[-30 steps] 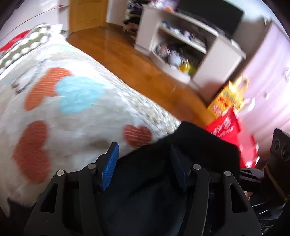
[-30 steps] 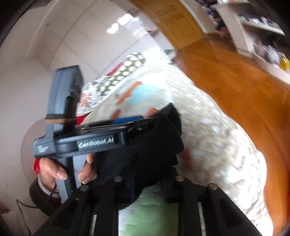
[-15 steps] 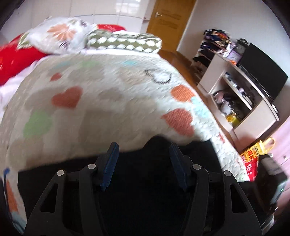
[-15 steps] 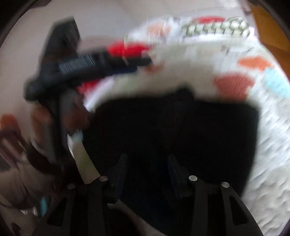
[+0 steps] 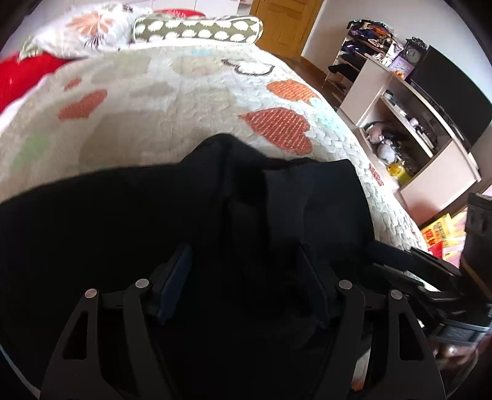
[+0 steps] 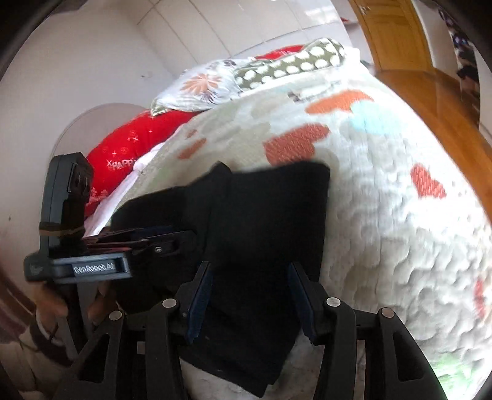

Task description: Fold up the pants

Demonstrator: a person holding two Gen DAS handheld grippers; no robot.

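The black pants (image 5: 215, 221) lie in a folded bundle on the heart-patterned bedspread (image 5: 190, 101), near the bed's near edge. My left gripper (image 5: 246, 270) is open, its fingers spread over the dark cloth without pinching it. In the right wrist view the pants (image 6: 270, 215) show as a thick rectangular fold. My right gripper (image 6: 250, 286) is open, straddling the near end of that fold. The left gripper's body (image 6: 101, 252) shows at the left of that view, against the pants' left edge.
Pillows (image 5: 196, 27) and a red quilt (image 6: 129, 154) lie at the head of the bed. A white shelf unit (image 5: 424, 138) with a TV stands across the wooden floor (image 6: 430, 101). Red and yellow bags (image 5: 439, 237) sit by the bed's corner.
The pants have come down from the air onto the bedspread. Both grippers have swung toward the bed, over the bundle. The right gripper's jaws have spread wider and now stand open.
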